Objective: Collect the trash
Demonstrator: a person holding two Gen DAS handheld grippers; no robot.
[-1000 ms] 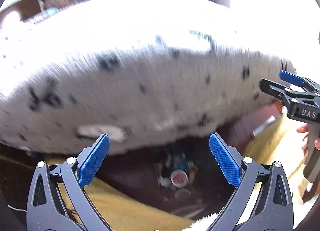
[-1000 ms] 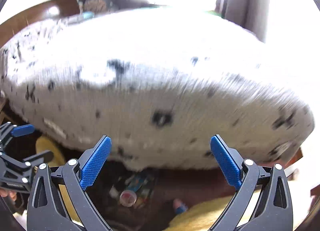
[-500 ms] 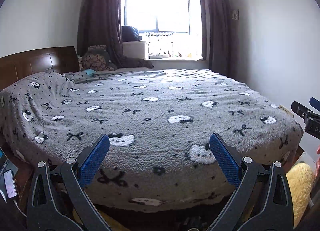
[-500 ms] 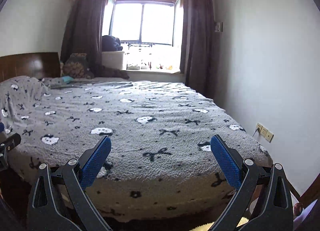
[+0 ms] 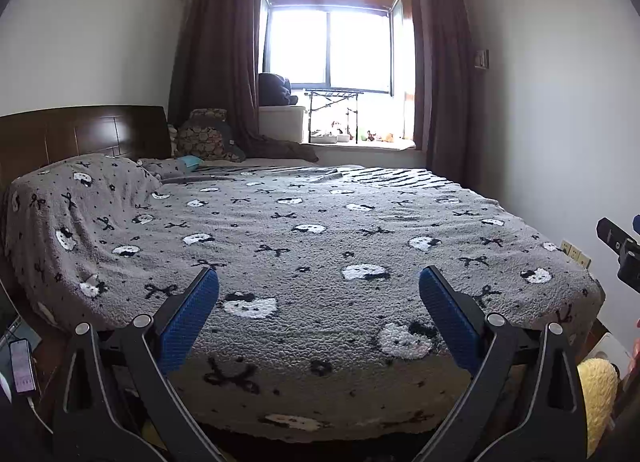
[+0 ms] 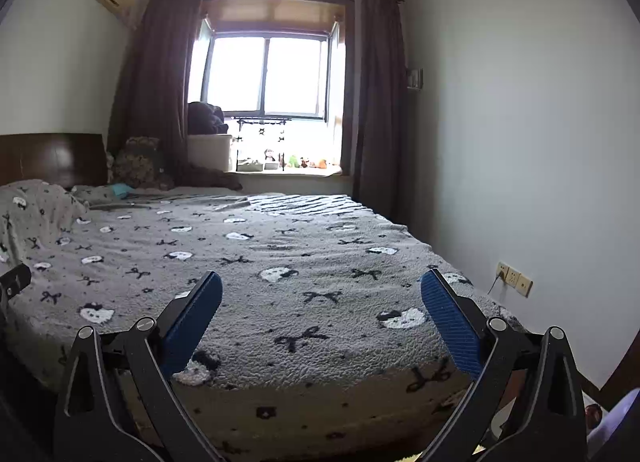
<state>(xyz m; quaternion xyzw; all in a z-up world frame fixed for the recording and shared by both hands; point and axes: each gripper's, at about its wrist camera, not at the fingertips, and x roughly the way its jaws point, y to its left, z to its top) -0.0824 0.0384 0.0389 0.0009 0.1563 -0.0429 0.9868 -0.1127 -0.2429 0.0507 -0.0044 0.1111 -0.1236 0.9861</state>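
Observation:
No trash shows in either view now. My left gripper (image 5: pixel 318 302) is open, its blue pads wide apart with nothing between them, held level in front of the foot of a bed (image 5: pixel 320 230) covered by a grey blanket with white cat faces and black bows. My right gripper (image 6: pixel 320 306) is open too and empty, facing the same bed (image 6: pixel 280 262) from further right. Part of the right gripper (image 5: pixel 620 250) pokes in at the right edge of the left wrist view. The left gripper's tip (image 6: pixel 14 282) shows at the left edge of the right wrist view.
A dark wooden headboard (image 5: pixel 80 130) stands at the left, a curtained window (image 5: pixel 332 50) at the back. A phone (image 5: pixel 22 366) lies on a low surface at lower left. A yellow fluffy thing (image 5: pixel 598 382) sits at lower right. Wall sockets (image 6: pixel 514 278) are on the right wall.
Both grippers have tilted up from the floor by the bed, where a heap of trash with a can lay, to a level view over the bed. Both stayed open.

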